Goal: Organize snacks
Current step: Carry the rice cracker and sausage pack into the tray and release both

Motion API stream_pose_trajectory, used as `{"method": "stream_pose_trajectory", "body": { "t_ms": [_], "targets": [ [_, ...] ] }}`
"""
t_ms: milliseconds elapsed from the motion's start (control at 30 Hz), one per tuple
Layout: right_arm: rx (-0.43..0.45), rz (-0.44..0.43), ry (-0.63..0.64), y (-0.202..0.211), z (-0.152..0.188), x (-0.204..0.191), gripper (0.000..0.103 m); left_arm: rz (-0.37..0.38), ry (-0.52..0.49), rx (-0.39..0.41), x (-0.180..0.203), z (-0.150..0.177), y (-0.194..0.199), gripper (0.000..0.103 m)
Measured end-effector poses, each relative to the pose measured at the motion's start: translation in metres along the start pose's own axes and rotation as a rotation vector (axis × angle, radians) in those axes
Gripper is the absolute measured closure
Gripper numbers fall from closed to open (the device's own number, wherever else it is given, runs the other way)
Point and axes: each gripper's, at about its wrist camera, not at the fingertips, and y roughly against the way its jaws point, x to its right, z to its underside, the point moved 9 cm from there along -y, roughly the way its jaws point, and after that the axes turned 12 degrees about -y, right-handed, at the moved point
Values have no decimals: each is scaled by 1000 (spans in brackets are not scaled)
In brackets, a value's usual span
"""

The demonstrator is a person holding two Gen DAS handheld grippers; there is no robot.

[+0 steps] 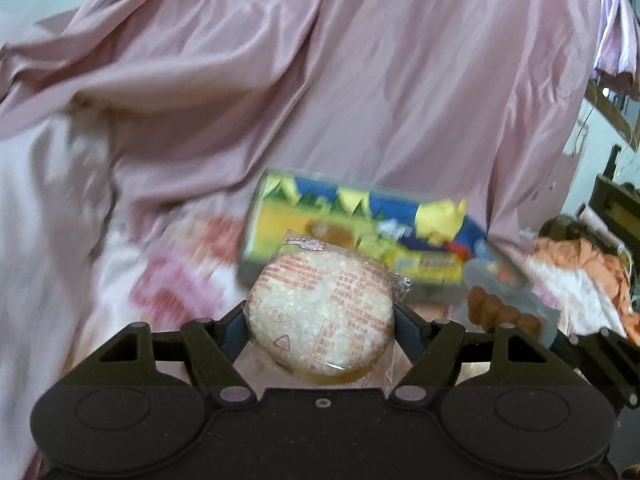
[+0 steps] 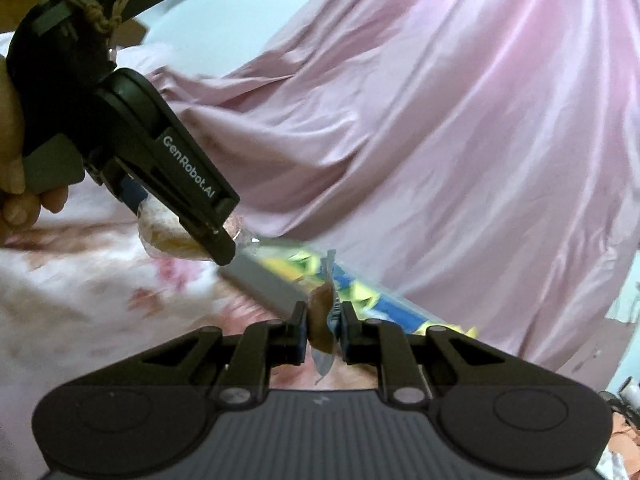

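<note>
While both snacks hang above the bed | left gripper (image 1: 320,316) clasps round wrapped rice cake (image 1: 320,308) by its edges | right gripper (image 2: 324,328) pinches clear-wrapped brown pastry packet (image 2: 322,320) edge-on | blue-yellow snack box (image 1: 360,224) lies beyond, apparently their destination.

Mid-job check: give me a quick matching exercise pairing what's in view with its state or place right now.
Things:
1. round rice cake pack
2. brown snack pack
3. yellow-blue box
4. pink satin sheet

States:
A. lying on the bed beyond both grippers
B. draped in folds behind
C. held in left gripper
D. held edge-on in right gripper

Pairs: 1-C, 2-D, 3-A, 4-B
</note>
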Motion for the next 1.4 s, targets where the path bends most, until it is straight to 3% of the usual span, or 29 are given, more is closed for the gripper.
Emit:
{"method": "stream_pose_trajectory", "body": {
  "t_ms": [200,433,700,1033,1267,1367,1400],
  "targets": [
    [61,118,-77,-24,-18,61,85,16,37,53,18,-54,-37,28],
    [64,212,-144,-57,-10,112,85,50,24,44,54,-80,-92,28],
    [-6,278,-152,-86,17,130,85,53,77,-14,79,-78,-144,28],
    [-56,236,-245,-100,27,129,84,47,138,-112,74,-56,-173,28],
    [-134,182,-356,-106,35,127,69,53,239,-125,61,-52,-172,10],
    [-142,159,-368,-104,35,124,46,54,243,-113,59,-53,-166,5],
    [-142,156,-370,-104,34,124,44,56,248,-112,59,-54,-164,2]
  ]
}}
